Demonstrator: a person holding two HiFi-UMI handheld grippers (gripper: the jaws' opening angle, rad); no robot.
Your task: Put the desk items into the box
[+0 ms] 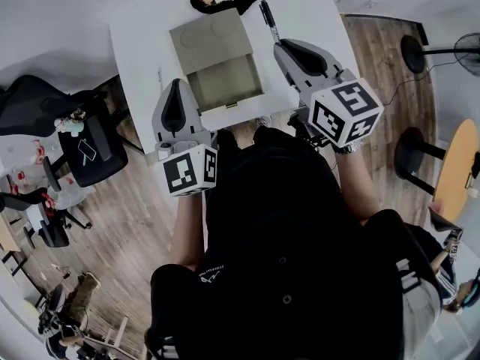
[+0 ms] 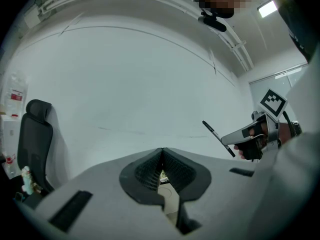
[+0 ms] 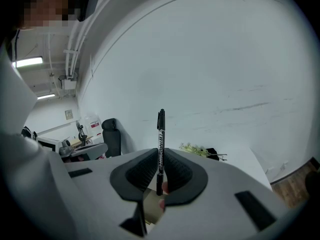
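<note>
Beside the box, the right gripper pinches the pen, seemingly light, stiff and slick, by its lower barrel; the left gripper sits pressed together.

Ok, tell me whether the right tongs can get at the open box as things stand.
Probably yes. The right tongs, shut on the pen, hang just to the right of the box, and nothing stands between them and its open top.
</note>
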